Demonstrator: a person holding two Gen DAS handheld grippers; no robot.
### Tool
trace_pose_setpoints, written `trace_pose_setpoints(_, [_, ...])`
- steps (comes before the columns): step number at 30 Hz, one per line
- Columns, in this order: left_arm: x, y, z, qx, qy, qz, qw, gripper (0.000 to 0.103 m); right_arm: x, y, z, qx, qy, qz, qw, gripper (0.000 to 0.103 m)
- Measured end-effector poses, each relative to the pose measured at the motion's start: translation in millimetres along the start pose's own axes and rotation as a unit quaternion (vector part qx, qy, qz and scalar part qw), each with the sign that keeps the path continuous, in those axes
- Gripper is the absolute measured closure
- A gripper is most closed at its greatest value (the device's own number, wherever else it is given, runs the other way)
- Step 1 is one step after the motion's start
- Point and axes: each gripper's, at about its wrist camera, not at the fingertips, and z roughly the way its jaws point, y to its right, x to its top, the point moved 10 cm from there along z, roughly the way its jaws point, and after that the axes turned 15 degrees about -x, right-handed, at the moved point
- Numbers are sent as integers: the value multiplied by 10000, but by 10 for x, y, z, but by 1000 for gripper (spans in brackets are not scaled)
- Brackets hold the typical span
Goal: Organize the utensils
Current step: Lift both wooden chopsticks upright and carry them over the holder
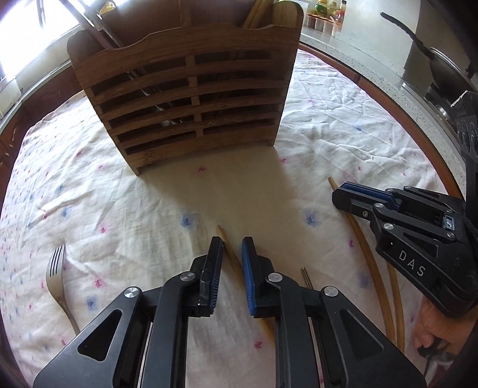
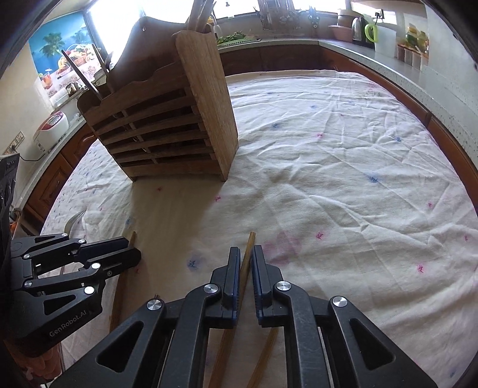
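A slatted wooden utensil holder (image 1: pixel 185 98) stands upright on the cloth, with chopsticks and metal utensils in it; it also shows in the right wrist view (image 2: pixel 167 131). My left gripper (image 1: pixel 232 247) is open low over the cloth, its fingers astride a wooden chopstick (image 1: pixel 228 247). My right gripper (image 2: pixel 245 259) is nearly shut around another wooden chopstick (image 2: pixel 248 253) that lies on the cloth; a narrow gap shows on each side. In the left wrist view the right gripper (image 1: pixel 348 194) sits over that chopstick (image 1: pixel 363 238). A metal fork (image 1: pixel 56 277) lies at the left.
A white cloth (image 2: pixel 343 179) with small pink and blue marks covers the round table. Another wooden chopstick (image 1: pixel 395 301) and a metal chopstick tip (image 1: pixel 307 277) lie at the near right. Kitchen counters with a pan (image 1: pixel 442 65), a kettle (image 2: pixel 363 28) and a rice cooker (image 2: pixel 50 128) ring the table.
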Motion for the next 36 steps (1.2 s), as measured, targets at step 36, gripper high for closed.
trace_pose_setpoints(36, [129,-233,-2379,-811,2484,-647,9631,99,727,61,-2140,918,2021,679,9727,98])
